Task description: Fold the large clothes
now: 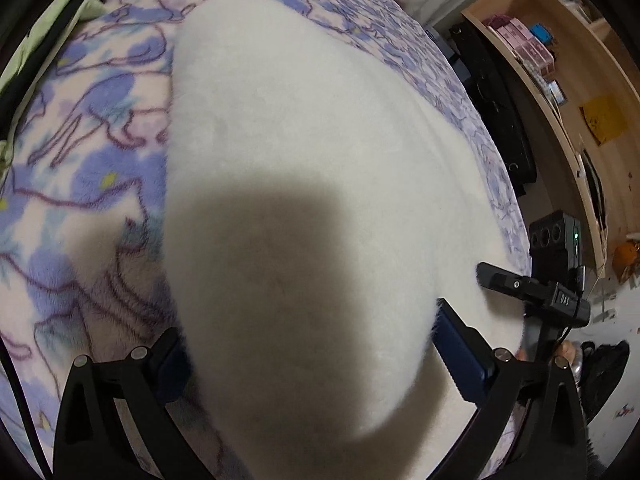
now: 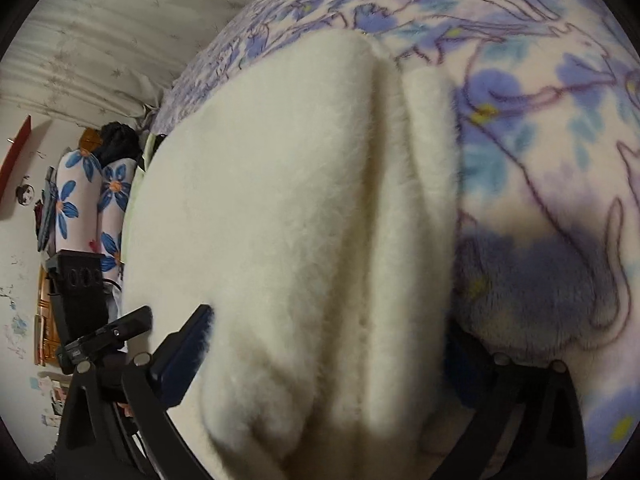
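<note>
You hold both grippers, left gripper (image 1: 312, 356) and right gripper (image 2: 324, 360), with fingers spread wide, gripping nothing, straddling the white fuzzy garment (image 1: 304, 128) on the floral fleece blanket (image 1: 80, 168), apparently ready to pinch its near edge.

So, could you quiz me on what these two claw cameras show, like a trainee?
1. True or false: both claws are wide open.
2. What does the white fluffy garment lie on?
A. wooden floor
B. purple cat-print blanket
C. desk
3. Fill in: the garment's fabric sits ___ each claw's fingers.

Key:
1. True: left claw and right claw both gape.
2. B, the blanket.
3. Between.
</note>
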Motion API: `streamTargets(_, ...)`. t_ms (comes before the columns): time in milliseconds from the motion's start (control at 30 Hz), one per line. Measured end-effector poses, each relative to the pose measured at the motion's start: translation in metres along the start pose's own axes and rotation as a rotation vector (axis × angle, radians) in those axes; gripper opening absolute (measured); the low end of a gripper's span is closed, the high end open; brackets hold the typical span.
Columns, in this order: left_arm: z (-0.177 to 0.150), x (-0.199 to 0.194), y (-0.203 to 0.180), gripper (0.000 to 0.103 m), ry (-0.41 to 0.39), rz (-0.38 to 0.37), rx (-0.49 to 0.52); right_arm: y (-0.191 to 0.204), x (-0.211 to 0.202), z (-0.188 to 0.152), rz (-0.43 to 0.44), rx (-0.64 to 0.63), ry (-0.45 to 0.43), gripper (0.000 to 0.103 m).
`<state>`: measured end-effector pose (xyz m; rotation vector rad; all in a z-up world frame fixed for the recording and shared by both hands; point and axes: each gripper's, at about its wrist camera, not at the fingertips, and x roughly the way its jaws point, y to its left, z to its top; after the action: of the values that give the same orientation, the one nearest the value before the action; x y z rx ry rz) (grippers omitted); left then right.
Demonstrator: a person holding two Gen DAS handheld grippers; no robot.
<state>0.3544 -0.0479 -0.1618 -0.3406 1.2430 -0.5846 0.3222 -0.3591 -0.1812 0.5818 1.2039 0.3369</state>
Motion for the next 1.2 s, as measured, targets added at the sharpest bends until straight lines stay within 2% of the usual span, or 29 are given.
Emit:
streamTargets(200,0.003,0.000,-0.001,0.103,0.010,0.003,0.010,0.001,-0.001,-0.002,-0.023,-0.022,-0.028,0.102)
streamTargets(267,0.003,0.000,-0.005,0.103,0.000,0.024,0.022,0.008,-0.003,-0.004,-0.035,-0.054,-0.057,0.094)
streamTargets(367,0.004,0.000,-0.020,0.098,-0.025,0.085,0.074,0.012,-0.006,-0.005,-0.017,-0.066,-0.075,0.076)
streamTargets(500,0.000,-0.007,-0.032,0.086,-0.069,0.145,0.116,0.024,-0.011,-0.007,-0.056,-0.098,-0.102,0.062)
streamTargets(633,-0.005,-0.019,-0.052,0.074,-0.118,0.225,0.200,0.043,-0.020,-0.014,-0.113,-0.151,-0.141,0.048)
streamTargets(800,-0.011,-0.041,-0.071,0.068,-0.163,0.292,0.269,0.068,-0.034,-0.029,-0.120,-0.180,-0.181,0.044)
streamTargets(900,-0.019,-0.062,-0.073,0.067,-0.163,0.298,0.283,0.083,-0.039,-0.043,-0.117,-0.192,-0.193,0.043)
streamTargets(1200,-0.056,-0.124,-0.049,0.066,-0.147,0.310,0.260,0.140,-0.041,-0.084,-0.057,-0.200,-0.177,0.043)
